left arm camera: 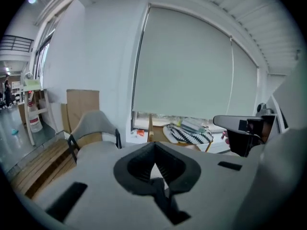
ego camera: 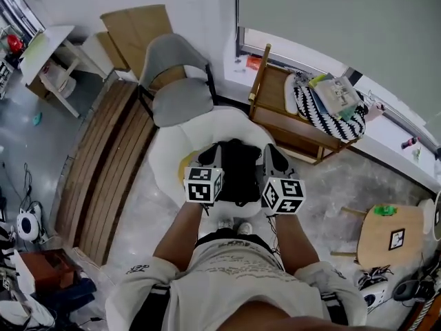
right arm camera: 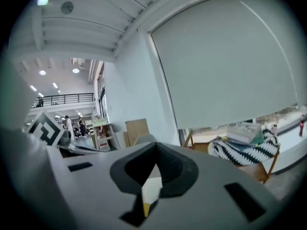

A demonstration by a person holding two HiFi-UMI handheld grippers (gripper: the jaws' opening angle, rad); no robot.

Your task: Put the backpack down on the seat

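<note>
From the head view, the person stands over a round white seat (ego camera: 165,150) with a gripper in each hand. The black backpack (ego camera: 239,174) hangs between them over the seat's near half; whether it already touches the cushion I cannot tell. The left gripper (ego camera: 210,156) is at the pack's 9 o'clock edge and the right gripper (ego camera: 273,156) at its 3 o'clock edge, each nosed up against the fabric. A grey chair (ego camera: 180,95) stands at 11 o'clock from the seat, a wooden rack (ego camera: 274,112) carrying a black-and-white striped bag (ego camera: 324,116) at 2 o'clock, and a stack of wooden slats (ego camera: 103,164) lies at 9 o'clock. A small wooden stool (ego camera: 386,243) sits well apart at 4 o'clock. In the left gripper view, the left gripper (left arm camera: 154,166) has its jaws drawn together, and a dark strip of the backpack (left arm camera: 164,199) is pinched in the slit. Beyond are the grey chair (left arm camera: 93,128) at 10 o'clock, the striped bag (left arm camera: 189,134) at 1 o'clock and a lowered roller blind (left arm camera: 192,66) above. In the right gripper view, the right gripper (right arm camera: 150,176) has its jaws closed to a thin slit. Only white and a touch of yellow show through it, so I cannot tell whether it nips the pack. The striped bag (right arm camera: 244,150) lies at 3 o'clock under the blind (right arm camera: 230,56).
</note>
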